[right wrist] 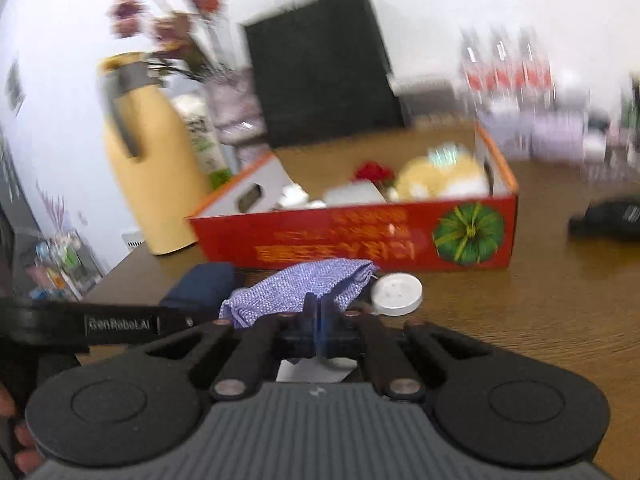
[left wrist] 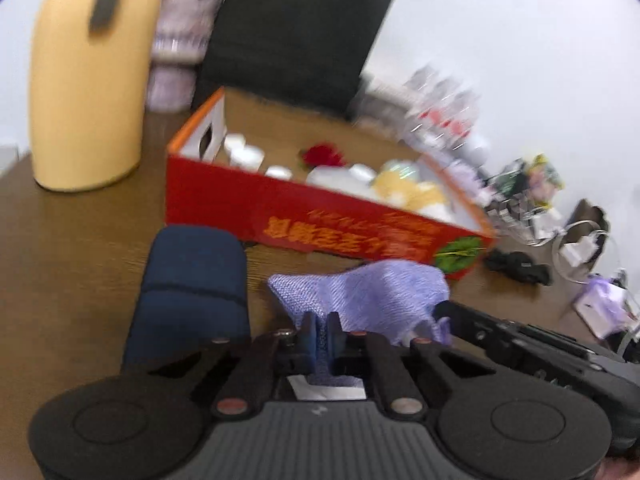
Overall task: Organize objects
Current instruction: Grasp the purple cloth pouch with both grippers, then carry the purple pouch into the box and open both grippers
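Jug [left wrist: 90, 80], yellow with grey handle, stands upright near the left edge of the tabletop [left wrist: 80, 240], just left of the red box [left wrist: 320, 220]. Box is open-topped, holds white cups, a red flower [left wrist: 322, 156] and a pale yellow item; black bag [left wrist: 296, 36] stands behind it. Dark blue folded item [left wrist: 192, 280] lies in front of the box's left end. Purple cloth [left wrist: 368, 296] sits just in front of the box, lifted off the tabletop as far as the blur shows. Left hand-held gripper [left wrist: 321, 324] is narrowed down on the cloth's near edge, fabric visible between the fingers. Right hand-held gripper [right wrist: 319, 305] is also closed to a narrow gap at the same cloth [right wrist: 304, 288]; whether it actually pinches fabric, cannot tell. White round lid [right wrist: 396, 294] lies on the tabletop touching the cloth's right end. Bottles [right wrist: 504, 68] with red labels stand along the far edge, right of the bag. Black object [right wrist: 612, 220] lies near the right edge. Both views motion-blurred.
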